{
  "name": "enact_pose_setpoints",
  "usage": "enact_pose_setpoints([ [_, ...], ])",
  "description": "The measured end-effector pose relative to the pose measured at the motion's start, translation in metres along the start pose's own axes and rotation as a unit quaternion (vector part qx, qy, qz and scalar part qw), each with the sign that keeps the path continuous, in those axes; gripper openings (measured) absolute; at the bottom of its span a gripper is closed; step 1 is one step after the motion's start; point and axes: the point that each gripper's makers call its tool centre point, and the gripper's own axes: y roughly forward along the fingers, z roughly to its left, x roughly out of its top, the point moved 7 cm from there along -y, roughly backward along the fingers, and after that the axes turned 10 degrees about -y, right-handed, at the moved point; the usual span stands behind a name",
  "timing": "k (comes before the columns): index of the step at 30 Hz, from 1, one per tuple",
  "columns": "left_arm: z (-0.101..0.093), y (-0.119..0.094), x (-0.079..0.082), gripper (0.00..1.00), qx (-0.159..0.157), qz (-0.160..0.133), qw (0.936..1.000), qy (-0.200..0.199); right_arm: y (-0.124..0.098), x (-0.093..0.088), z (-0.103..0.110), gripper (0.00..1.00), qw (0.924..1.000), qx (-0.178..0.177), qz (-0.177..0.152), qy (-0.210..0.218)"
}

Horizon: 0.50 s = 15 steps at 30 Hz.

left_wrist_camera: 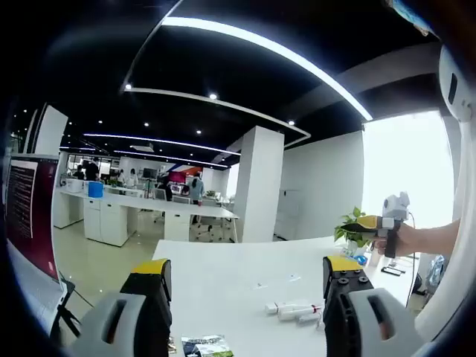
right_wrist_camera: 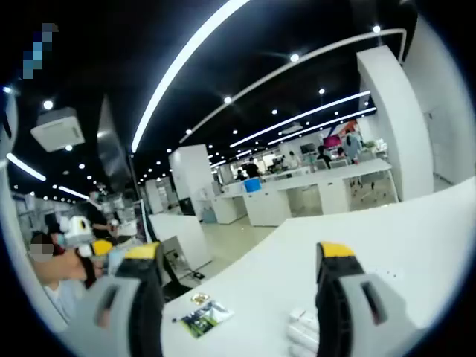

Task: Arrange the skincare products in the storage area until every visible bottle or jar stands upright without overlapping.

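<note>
Several white skincare tubes (left_wrist_camera: 294, 309) lie flat in a loose bunch on the white table (left_wrist_camera: 223, 275), just left of my left gripper's right jaw. My left gripper (left_wrist_camera: 247, 265) is open above the table with nothing between its jaws. In the right gripper view the white tubes (right_wrist_camera: 305, 327) lie low near the right jaw, partly cut off by the frame edge. My right gripper (right_wrist_camera: 239, 251) is open and empty over the table (right_wrist_camera: 416, 230). A hand holds the right gripper (left_wrist_camera: 375, 223) up at the table's far right side.
A dark printed packet (left_wrist_camera: 204, 346) (right_wrist_camera: 204, 316) lies flat near the table edge. A potted plant (left_wrist_camera: 349, 227) and small items stand at the far corner. A monitor (left_wrist_camera: 30, 208) is at the left. White office desks (left_wrist_camera: 141, 204) and people are beyond.
</note>
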Motion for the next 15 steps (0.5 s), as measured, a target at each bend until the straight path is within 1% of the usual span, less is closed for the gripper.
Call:
enact_pose_setpoints([
  [1, 0.002, 0.0, -0.001, 0.86, 0.0, 0.005, 1.0, 0.002, 0.002, -0.001, 0.0, 0.82, 1.0, -0.001, -0.001, 0.003],
  [3, 0.004, -0.001, 0.003, 0.86, -0.001, 0.005, 1.0, 0.005, 0.007, -0.001, 0.006, 0.82, 0.9999, 0.002, -0.006, 0.01],
  [4, 0.003, -0.002, 0.009, 0.86, -0.007, 0.0, 0.9999, 0.01, 0.011, -0.001, 0.011, 0.82, 0.9999, 0.006, -0.01, 0.011],
  [6, 0.003, -0.002, 0.016, 0.86, -0.006, -0.006, 0.9998, 0.017, 0.015, -0.002, 0.017, 0.82, 0.9998, 0.013, -0.011, 0.01],
  [8, 0.003, -0.002, 0.017, 0.86, -0.005, -0.008, 0.9998, 0.015, 0.013, -0.004, 0.02, 0.82, 0.9998, 0.017, -0.01, 0.006],
  [10, 0.002, 0.002, 0.011, 0.86, -0.009, -0.007, 0.9999, 0.012, 0.008, -0.013, 0.016, 0.82, 0.9999, 0.016, 0.004, -0.001],
  [11, 0.003, 0.003, 0.007, 0.86, -0.008, -0.001, 0.9999, 0.009, 0.006, -0.019, 0.012, 0.82, 0.9998, 0.011, 0.015, 0.001],
  [12, 0.004, 0.007, 0.0, 0.86, -0.005, 0.012, 0.9999, 0.004, 0.002, -0.028, 0.005, 0.82, 0.9993, 0.002, 0.035, 0.013],
  [13, 0.004, 0.009, -0.003, 0.86, -0.005, 0.016, 0.9999, 0.002, 0.001, -0.032, 0.001, 0.82, 0.9989, -0.002, 0.041, 0.021],
  [15, 0.004, 0.012, -0.008, 0.86, -0.004, 0.021, 0.9998, -0.002, -0.004, -0.035, -0.011, 0.81, 0.9986, -0.011, 0.043, 0.027],
])
